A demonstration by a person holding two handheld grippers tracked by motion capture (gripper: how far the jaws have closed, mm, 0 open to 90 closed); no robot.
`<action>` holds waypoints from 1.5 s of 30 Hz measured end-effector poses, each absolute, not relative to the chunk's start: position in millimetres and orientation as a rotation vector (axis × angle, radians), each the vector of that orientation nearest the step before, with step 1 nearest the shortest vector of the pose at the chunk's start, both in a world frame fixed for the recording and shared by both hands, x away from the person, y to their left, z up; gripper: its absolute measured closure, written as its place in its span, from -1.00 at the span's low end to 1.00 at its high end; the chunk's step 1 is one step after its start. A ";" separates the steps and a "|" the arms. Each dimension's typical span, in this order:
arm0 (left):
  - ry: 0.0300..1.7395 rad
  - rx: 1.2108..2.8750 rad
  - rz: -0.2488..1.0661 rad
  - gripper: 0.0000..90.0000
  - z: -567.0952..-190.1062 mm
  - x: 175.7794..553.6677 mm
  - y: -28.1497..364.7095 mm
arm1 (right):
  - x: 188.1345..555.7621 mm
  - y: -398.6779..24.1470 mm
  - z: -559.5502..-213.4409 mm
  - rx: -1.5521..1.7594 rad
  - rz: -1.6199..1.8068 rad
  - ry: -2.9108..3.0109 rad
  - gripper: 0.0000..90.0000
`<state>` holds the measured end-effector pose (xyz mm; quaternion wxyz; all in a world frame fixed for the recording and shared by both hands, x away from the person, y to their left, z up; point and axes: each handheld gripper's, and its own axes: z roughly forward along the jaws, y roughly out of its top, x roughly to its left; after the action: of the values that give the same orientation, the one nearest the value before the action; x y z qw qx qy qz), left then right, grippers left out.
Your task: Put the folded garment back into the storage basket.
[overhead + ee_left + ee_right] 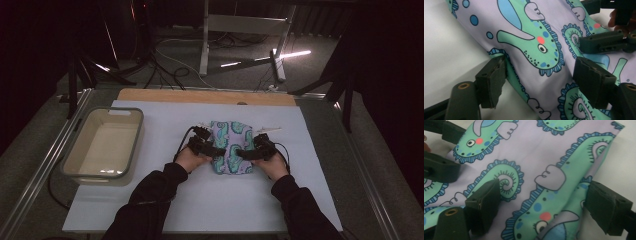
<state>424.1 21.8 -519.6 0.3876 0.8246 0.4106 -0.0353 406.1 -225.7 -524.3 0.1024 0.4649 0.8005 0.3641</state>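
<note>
Seahorse-print cloth (231,146) (no readable writing) lies between left tool (209,148) and right tool (250,152), both spread apart.

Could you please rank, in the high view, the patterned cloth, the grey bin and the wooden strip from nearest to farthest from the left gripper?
From the left gripper:
1. Patterned cloth, right at the gripper, table centre.
2. Wooden strip, along the table's far edge.
3. Grey bin, at the table's left side.
</note>
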 end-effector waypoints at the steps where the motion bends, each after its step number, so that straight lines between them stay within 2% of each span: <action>1: 1.035 2.100 -0.090 -0.31 -519.8 423.8 21.3 | 405.6 -224.7 -524.2 1.362 1.069 2.370 -0.61; 6: 0.993 2.117 -0.057 -0.09 -521.3 420.8 20.0 | 403.2 -220.5 -522.7 1.330 1.062 2.389 -0.43; 8: 0.978 2.122 -0.056 0.00 -521.5 419.6 17.8 | 402.6 -220.1 -522.1 1.312 1.067 2.399 -0.30; 21: 0.929 2.162 -0.043 0.35 -521.1 416.7 8.1 | 399.8 -213.7 -519.3 1.261 1.097 2.485 0.38; 24: 0.927 2.164 -0.035 0.40 -521.0 415.9 7.6 | 399.3 -213.1 -519.2 1.274 1.107 2.489 0.48; 32: 0.932 2.174 0.003 0.50 -517.2 413.2 5.0 | 397.4 -214.2 -518.6 1.336 1.151 2.461 0.60; 45: 0.913 2.188 0.015 0.53 -501.6 411.7 6.8 | 392.0 -212.9 -502.7 1.280 1.167 2.448 0.62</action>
<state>411.7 6.8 -501.6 0.3759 0.8551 0.3570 0.0059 392.0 -212.9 -502.7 0.0712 0.4258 0.8142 0.3881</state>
